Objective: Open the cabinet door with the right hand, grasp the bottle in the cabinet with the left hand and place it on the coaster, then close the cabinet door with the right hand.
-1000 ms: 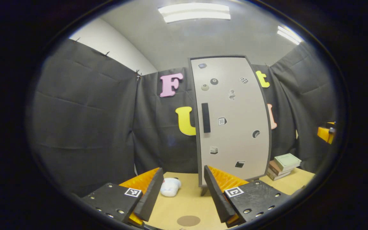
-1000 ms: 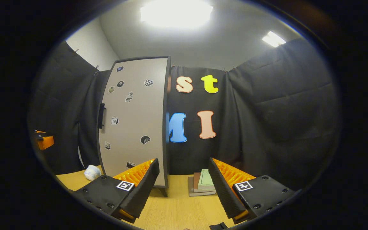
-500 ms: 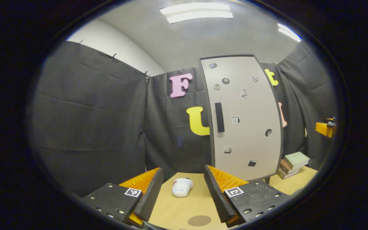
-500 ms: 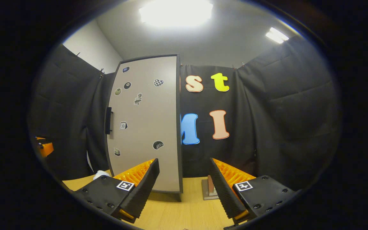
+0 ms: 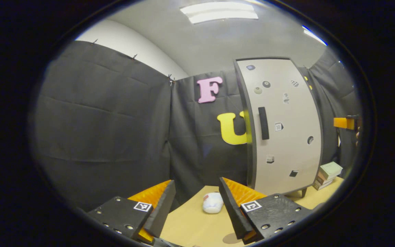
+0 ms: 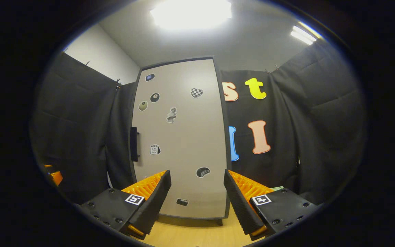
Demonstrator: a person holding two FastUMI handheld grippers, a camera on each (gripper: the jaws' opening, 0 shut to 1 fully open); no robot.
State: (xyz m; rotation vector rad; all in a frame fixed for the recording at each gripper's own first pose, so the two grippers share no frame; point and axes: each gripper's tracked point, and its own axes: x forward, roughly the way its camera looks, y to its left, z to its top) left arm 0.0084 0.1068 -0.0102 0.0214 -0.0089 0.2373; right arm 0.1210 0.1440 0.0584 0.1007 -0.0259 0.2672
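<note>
Right now the right tool hangs spread before the closed cabinet door; left tool gapes empty above the desk.

Cabinet door: shut, so the inside is hidden.
Coaster: perhaps the brown patch half behind the left gripper's finger.
Books: partly cut by the view's rim.
Stickers: too small to read.
</note>
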